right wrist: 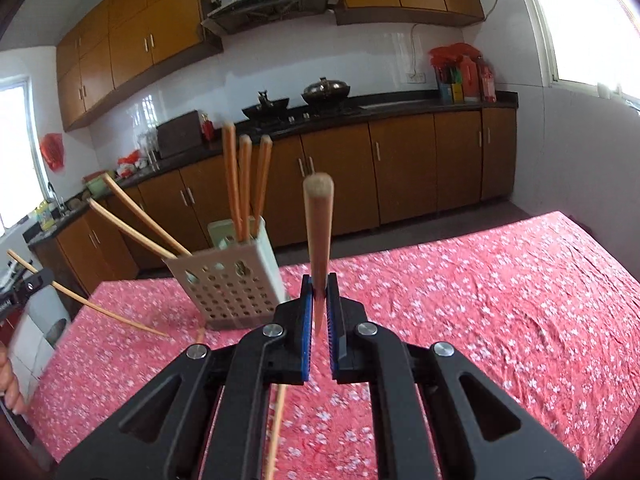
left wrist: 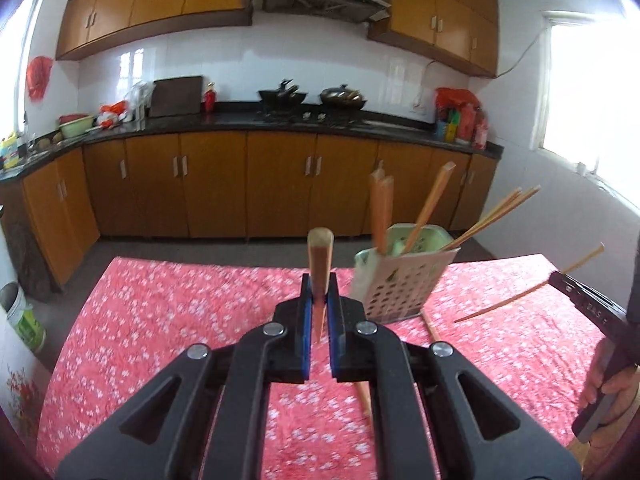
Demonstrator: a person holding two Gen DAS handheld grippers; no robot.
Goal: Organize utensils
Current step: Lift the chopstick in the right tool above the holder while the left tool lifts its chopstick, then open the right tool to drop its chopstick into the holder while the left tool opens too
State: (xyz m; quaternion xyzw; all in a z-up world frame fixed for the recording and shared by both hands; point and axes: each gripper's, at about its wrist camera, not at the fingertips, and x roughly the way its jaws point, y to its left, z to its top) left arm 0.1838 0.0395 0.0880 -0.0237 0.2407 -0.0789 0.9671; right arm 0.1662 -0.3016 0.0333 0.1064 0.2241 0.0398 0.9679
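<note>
My left gripper (left wrist: 319, 300) is shut on a wooden chopstick (left wrist: 320, 264) that points up and away, left of the perforated utensil holder (left wrist: 404, 280). The holder stands on the red floral tablecloth (left wrist: 180, 320) with several chopsticks (left wrist: 380, 212) in it. My right gripper (right wrist: 319, 300) is shut on another wooden chopstick (right wrist: 318, 232), right of the holder (right wrist: 236, 280). The right gripper shows at the right edge of the left wrist view with its chopstick (left wrist: 524, 296). A loose chopstick (left wrist: 432, 330) lies on the cloth by the holder's base, and it also shows in the right wrist view (right wrist: 276, 432).
The table (right wrist: 500, 320) stands in a kitchen. Brown cabinets (left wrist: 248, 188) and a dark counter (left wrist: 360, 122) with woks run along the far wall. A white bucket (left wrist: 22, 316) stands on the floor at left. A bright window (left wrist: 592, 92) is at right.
</note>
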